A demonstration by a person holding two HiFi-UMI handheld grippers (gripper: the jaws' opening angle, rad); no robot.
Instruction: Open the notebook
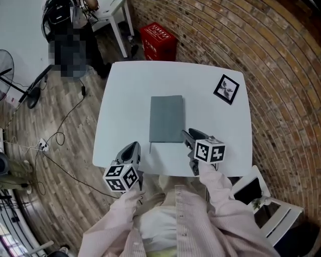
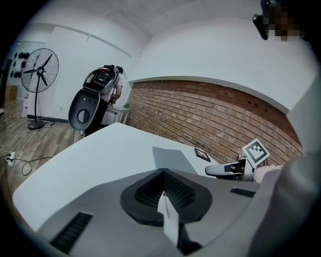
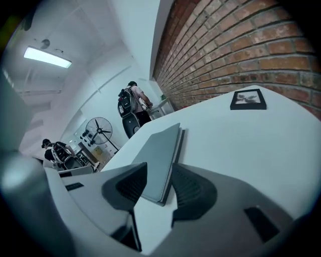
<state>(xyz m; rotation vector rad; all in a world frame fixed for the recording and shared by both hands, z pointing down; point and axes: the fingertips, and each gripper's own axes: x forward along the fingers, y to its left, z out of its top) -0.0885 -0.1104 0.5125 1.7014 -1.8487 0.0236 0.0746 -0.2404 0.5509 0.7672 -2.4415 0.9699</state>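
Observation:
A closed grey notebook (image 1: 166, 119) lies flat in the middle of the white table (image 1: 125, 100). My right gripper (image 1: 188, 136) is at its near right corner. In the right gripper view the jaws stand open, one on each side of that corner of the notebook (image 3: 159, 153), and my right gripper (image 3: 159, 189) is tilted against the tabletop. My left gripper (image 1: 133, 148) hovers near the table's front edge, left of the notebook and apart from it. Seen from the left gripper view, my left gripper (image 2: 163, 189) is shut with nothing in it, and the notebook (image 2: 170, 159) lies ahead.
A small black-framed picture (image 1: 226, 89) lies at the table's far right corner. Beyond the table stand a red crate (image 1: 158, 41) and a white chair (image 1: 114, 15). Cables (image 1: 60, 135) run over the wooden floor at left. Another white chair (image 1: 271, 211) is at near right.

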